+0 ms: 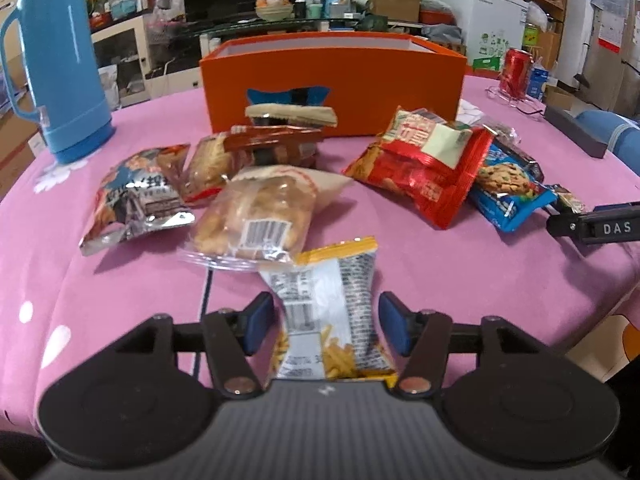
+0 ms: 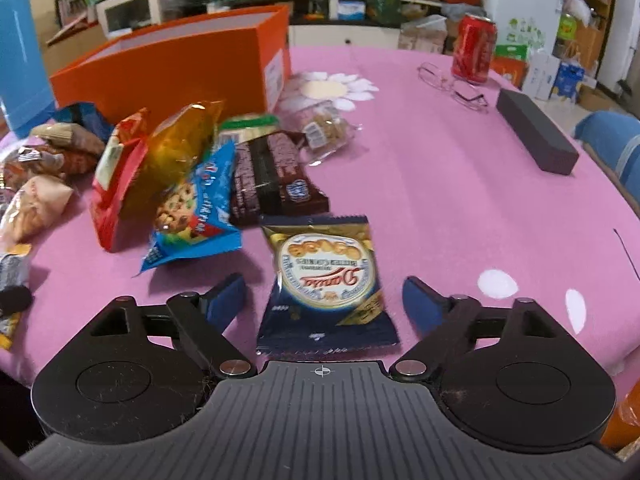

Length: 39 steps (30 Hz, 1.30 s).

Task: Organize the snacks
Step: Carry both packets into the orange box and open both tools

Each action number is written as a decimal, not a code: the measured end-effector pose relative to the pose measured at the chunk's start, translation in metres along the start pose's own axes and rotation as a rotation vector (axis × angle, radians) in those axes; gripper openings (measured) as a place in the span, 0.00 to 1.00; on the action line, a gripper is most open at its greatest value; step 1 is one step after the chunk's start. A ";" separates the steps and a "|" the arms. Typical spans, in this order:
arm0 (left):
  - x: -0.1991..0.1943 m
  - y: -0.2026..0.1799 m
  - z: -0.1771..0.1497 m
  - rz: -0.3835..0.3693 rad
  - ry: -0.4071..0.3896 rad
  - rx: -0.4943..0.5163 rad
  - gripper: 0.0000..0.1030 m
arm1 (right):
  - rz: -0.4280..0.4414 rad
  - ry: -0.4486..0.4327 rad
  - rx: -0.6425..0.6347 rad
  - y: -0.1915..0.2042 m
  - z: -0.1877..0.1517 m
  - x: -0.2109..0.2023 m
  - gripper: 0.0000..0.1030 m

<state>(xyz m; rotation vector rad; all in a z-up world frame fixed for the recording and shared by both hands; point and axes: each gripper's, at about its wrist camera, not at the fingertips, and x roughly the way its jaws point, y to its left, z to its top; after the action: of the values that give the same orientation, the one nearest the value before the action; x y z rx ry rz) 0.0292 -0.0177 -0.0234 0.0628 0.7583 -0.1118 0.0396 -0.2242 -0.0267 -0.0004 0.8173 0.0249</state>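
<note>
Blue pads of the left hand-held gripper [image 1: 326, 326] pinched the yellow packet [image 1: 332, 312]; the right hand-held gripper [image 2: 324, 300] stood spread around the cookie packet [image 2: 326, 280], probably needing closing, then lifting towards the orange box [image 1: 332, 80].

A: The snack packets [image 1: 420, 168] look like glossy, crinkled plastic film, and the pink tablecloth [image 2: 440, 200] is matt cloth.

B: Far off, smooth orange cardboard box [image 1: 332, 76], shiny metal can [image 2: 474, 48].
</note>
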 end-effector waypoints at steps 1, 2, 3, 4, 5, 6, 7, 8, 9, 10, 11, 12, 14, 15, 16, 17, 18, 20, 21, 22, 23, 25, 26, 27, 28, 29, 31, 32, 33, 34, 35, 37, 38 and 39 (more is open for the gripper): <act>0.000 -0.002 -0.001 0.001 -0.005 0.000 0.59 | 0.004 -0.001 0.001 -0.001 -0.001 -0.001 0.69; 0.000 -0.003 -0.002 -0.004 -0.009 -0.003 0.53 | 0.006 -0.004 0.007 -0.002 -0.001 -0.002 0.62; 0.000 -0.003 -0.002 -0.019 -0.014 -0.002 0.45 | -0.001 -0.010 0.013 -0.003 -0.001 -0.003 0.57; -0.001 -0.003 -0.001 -0.034 -0.016 -0.006 0.37 | -0.004 -0.018 0.020 -0.005 -0.001 -0.005 0.37; -0.002 -0.002 0.000 -0.039 -0.012 -0.014 0.35 | 0.000 -0.027 0.031 -0.007 -0.001 -0.007 0.35; -0.003 0.000 0.002 -0.054 -0.010 -0.029 0.35 | 0.008 -0.029 0.042 -0.009 -0.001 -0.008 0.33; -0.005 0.004 0.004 -0.076 -0.010 -0.052 0.35 | 0.015 -0.033 0.052 -0.011 -0.001 -0.009 0.32; -0.008 0.009 0.008 -0.101 -0.009 -0.082 0.35 | 0.029 -0.037 0.066 -0.013 -0.001 -0.011 0.32; -0.011 0.013 0.011 -0.130 -0.007 -0.109 0.35 | 0.047 -0.048 0.088 -0.016 0.000 -0.015 0.32; -0.015 0.018 0.017 -0.165 -0.004 -0.143 0.35 | 0.059 -0.062 0.106 -0.019 0.003 -0.017 0.31; -0.018 0.023 0.024 -0.194 -0.007 -0.165 0.35 | 0.071 -0.090 0.128 -0.022 0.006 -0.026 0.32; -0.020 0.024 0.031 -0.211 -0.018 -0.176 0.35 | 0.080 -0.117 0.147 -0.024 0.009 -0.034 0.32; -0.026 0.028 0.054 -0.216 -0.073 -0.173 0.35 | 0.105 -0.174 0.167 -0.026 0.022 -0.050 0.32; -0.028 0.028 0.069 -0.219 -0.111 -0.159 0.35 | 0.116 -0.205 0.163 -0.024 0.034 -0.055 0.32; -0.028 0.029 0.085 -0.226 -0.147 -0.153 0.35 | 0.129 -0.236 0.143 -0.020 0.050 -0.059 0.32; -0.027 0.031 0.101 -0.226 -0.180 -0.156 0.35 | 0.141 -0.266 0.118 -0.014 0.067 -0.060 0.32; -0.024 0.033 0.116 -0.220 -0.207 -0.163 0.35 | 0.149 -0.289 0.096 -0.007 0.085 -0.058 0.32; -0.012 0.037 0.148 -0.203 -0.262 -0.176 0.35 | 0.171 -0.331 0.058 0.008 0.123 -0.046 0.32; -0.002 0.040 0.164 -0.187 -0.283 -0.179 0.35 | 0.179 -0.348 0.045 0.016 0.145 -0.035 0.32; 0.010 0.042 0.179 -0.176 -0.292 -0.179 0.35 | 0.189 -0.358 0.037 0.023 0.162 -0.024 0.32; 0.023 0.044 0.192 -0.170 -0.285 -0.184 0.35 | 0.196 -0.362 0.031 0.030 0.177 -0.012 0.32; 0.055 0.047 0.216 -0.178 -0.267 -0.195 0.35 | 0.196 -0.368 0.014 0.047 0.201 0.017 0.32; 0.068 0.046 0.224 -0.175 -0.257 -0.192 0.35 | 0.201 -0.369 0.004 0.055 0.208 0.029 0.32; 0.082 0.044 0.232 -0.158 -0.238 -0.181 0.35 | 0.207 -0.369 -0.002 0.062 0.214 0.042 0.32; 0.097 0.041 0.238 -0.144 -0.220 -0.167 0.35 | 0.210 -0.367 -0.001 0.068 0.216 0.054 0.32; 0.111 0.039 0.241 -0.137 -0.198 -0.164 0.35 | 0.210 -0.352 0.002 0.072 0.218 0.065 0.32; 0.131 0.039 0.245 -0.134 -0.165 -0.157 0.35 | 0.207 -0.328 -0.007 0.080 0.220 0.087 0.32; 0.139 0.038 0.245 -0.128 -0.155 -0.154 0.35 | 0.193 -0.317 -0.019 0.084 0.220 0.096 0.32; 0.146 0.038 0.245 -0.121 -0.145 -0.149 0.35 | 0.185 -0.313 -0.026 0.086 0.219 0.103 0.32; 0.152 0.038 0.244 -0.115 -0.135 -0.145 0.35 | 0.179 -0.307 -0.034 0.088 0.218 0.111 0.32; 0.156 0.038 0.243 -0.110 -0.125 -0.145 0.35 | 0.177 -0.296 -0.038 0.088 0.217 0.116 0.32; 0.167 0.039 0.244 -0.103 -0.108 -0.137 0.35 | 0.188 -0.286 -0.024 0.086 0.216 0.127 0.32; 0.170 0.039 0.244 -0.090 -0.099 -0.131 0.37 | 0.175 -0.286 -0.038 0.088 0.216 0.130 0.33; 0.172 0.040 0.246 -0.078 -0.095 -0.131 0.39 | 0.162 -0.282 -0.057 0.089 0.217 0.132 0.34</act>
<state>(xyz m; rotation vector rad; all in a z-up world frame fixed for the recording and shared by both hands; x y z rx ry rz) 0.3260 -0.0153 0.0375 -0.0963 0.6717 -0.1377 0.2859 -0.1300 0.0262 0.0150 0.5331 0.1974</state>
